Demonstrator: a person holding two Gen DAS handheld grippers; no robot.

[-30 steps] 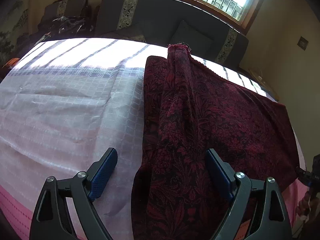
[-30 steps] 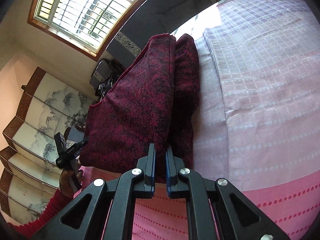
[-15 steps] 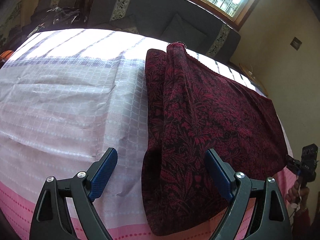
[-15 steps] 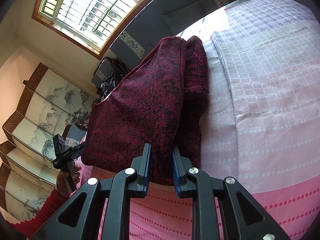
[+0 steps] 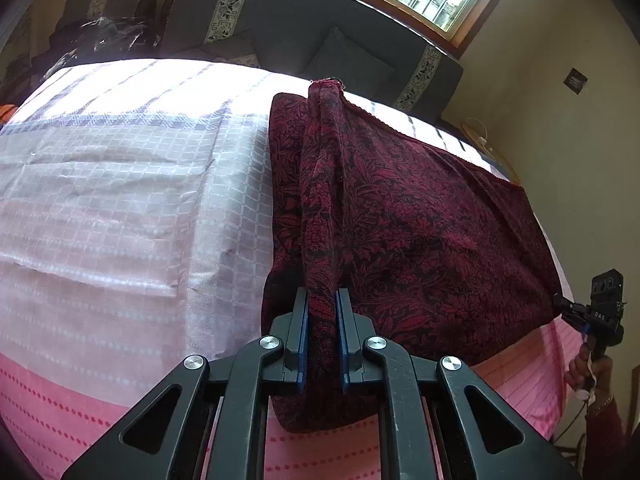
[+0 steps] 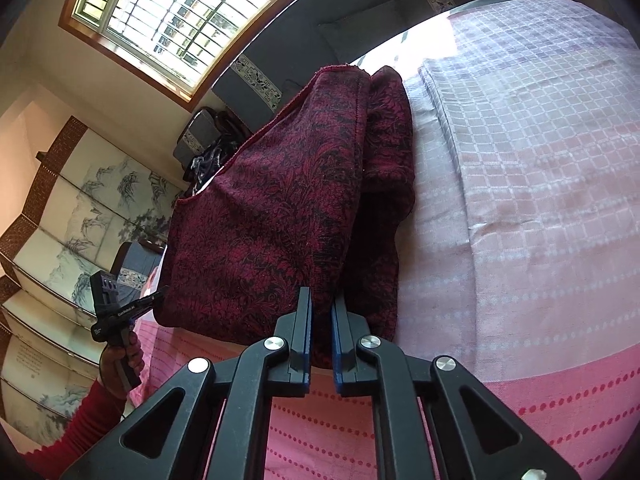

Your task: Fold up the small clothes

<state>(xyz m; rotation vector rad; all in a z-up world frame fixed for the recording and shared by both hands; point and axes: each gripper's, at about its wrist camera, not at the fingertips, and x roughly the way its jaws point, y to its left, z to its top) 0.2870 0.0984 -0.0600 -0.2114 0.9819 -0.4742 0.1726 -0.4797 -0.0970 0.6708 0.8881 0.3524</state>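
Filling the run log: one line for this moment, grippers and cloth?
left gripper: closing on near fold of maroon cloth | right gripper: shut on cloth's other near corner | cloth: lifted off pink bedsheet, hanging between grippers

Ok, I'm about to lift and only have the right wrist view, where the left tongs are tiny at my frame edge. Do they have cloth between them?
Observer: Yes. In the left wrist view the left tongs are closing with a raised ridge of the maroon garment between the pads.
Operator: And where on the cloth do my right tongs sit?
Observer: Seen from the left, the right tongs pinch the garment's near corner, which is drawn to a point.
Operator: Anything dangling?
Observer: A lobe of the garment hangs below the left tongs, over the sheet's pink border.
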